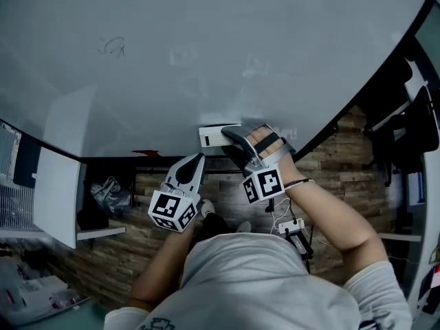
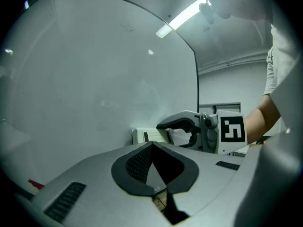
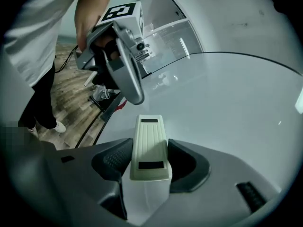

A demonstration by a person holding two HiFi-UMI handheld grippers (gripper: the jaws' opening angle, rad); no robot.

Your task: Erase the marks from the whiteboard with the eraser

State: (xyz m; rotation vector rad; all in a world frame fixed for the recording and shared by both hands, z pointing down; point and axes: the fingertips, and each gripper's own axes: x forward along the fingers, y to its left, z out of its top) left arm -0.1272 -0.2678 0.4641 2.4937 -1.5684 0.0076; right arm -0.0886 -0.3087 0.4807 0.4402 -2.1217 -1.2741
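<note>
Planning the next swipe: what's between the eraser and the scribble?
In the head view, only bare whiteboard separates the eraser, held by the right hand-held gripper, from the scribble.

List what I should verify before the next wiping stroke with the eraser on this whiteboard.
1. Eraser gripped: the right gripper has its jaws closed on the sides of the eraser. Ok.
2. Eraser on the whiteboard: it lies along the surface near the lower edge, but actual contact is not visible. Cannot tell.
3. Board clean: a scribble shows far up and left of the eraser in the head view. Not ok.
4. Left gripper out of the way: shut, empty, near the board's lower edge. Ok.
5. Wiping face toward the board: the underside is hidden. Cannot tell.
</note>
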